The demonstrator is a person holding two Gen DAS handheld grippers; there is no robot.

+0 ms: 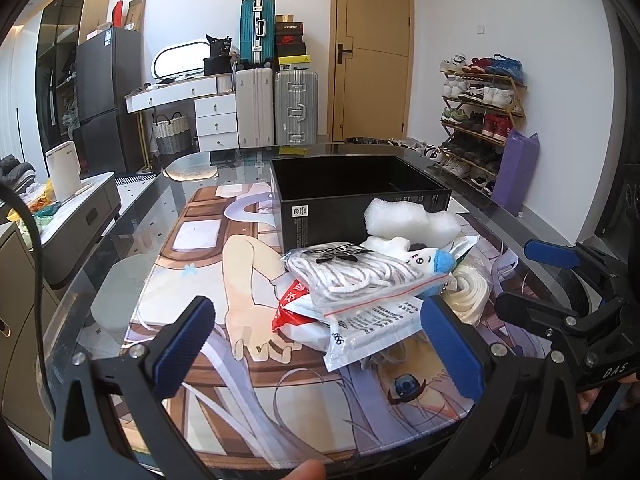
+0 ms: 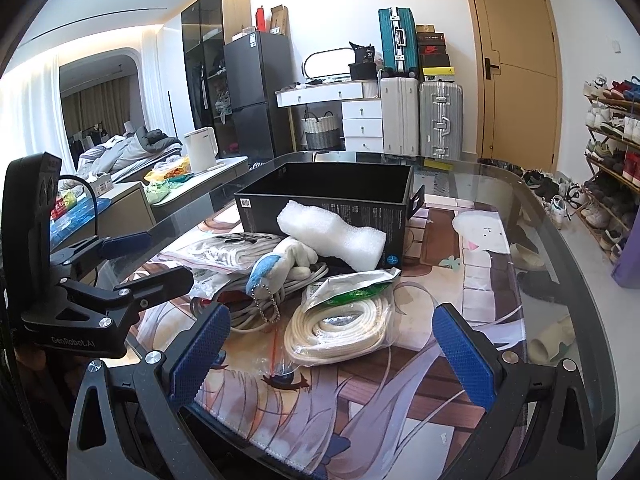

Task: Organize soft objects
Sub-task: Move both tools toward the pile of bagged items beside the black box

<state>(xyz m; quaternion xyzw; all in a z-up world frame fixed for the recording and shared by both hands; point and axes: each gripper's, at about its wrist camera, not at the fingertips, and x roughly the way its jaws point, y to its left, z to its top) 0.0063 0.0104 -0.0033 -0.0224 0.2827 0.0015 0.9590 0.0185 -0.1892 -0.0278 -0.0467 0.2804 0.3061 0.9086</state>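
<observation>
L wrist view: the left gripper [image 1: 316, 340] is seen spread wide, nothing held, hovering near edge of the glass table [image 1: 128, 216]. The pile of soft objects lies straight ahead, centre-right on the printed mat [image 1: 200, 248]: a zip bag of white cord [image 1: 360, 272] on top, flat packets beneath, a plush keychain [image 1: 436, 260] behind it, white foam piece [image 1: 412, 220] leaning at the near wall of the black box [image 1: 320, 216] farther back. Bag's long axis runs roughly left-right across the jaws. The right gripper [image 1: 532, 276] is glimpsed at right edge, also spread. R wrist view: right gripper [image 2: 332, 344] released, empty; a bagged rope coil [image 2: 340, 328] sits just beyond, between the pads, long axis slanting near-left to far-right, so the R hand is judged nearer to it, w/ box far-centre as likely destination. Box interior is dark, contents can't be told. Items under the pile are mostly hidden; packet print unreadable.
</observation>
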